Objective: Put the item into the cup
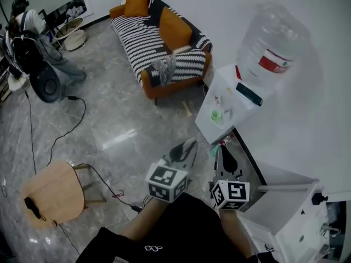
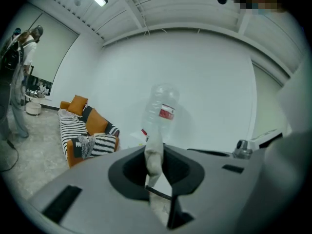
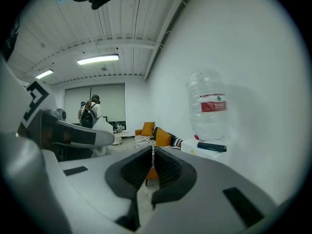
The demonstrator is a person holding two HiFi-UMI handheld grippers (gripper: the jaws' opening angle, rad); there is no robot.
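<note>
The left hand-held gripper [image 2: 155,147] clamps the pale item [image 2: 153,161] and points toward the cup [image 1: 215,115], seemingly for delivery, while the right hand-held gripper [image 3: 151,154] is closed and empty.

The head view looks steeply down on the water bottle [image 1: 272,48] from well back, while the 2 gripper views (low, almost level) face it from nearer, all 3 sharing that bottle and the striped sofa [image 1: 159,37] left of it.
</note>
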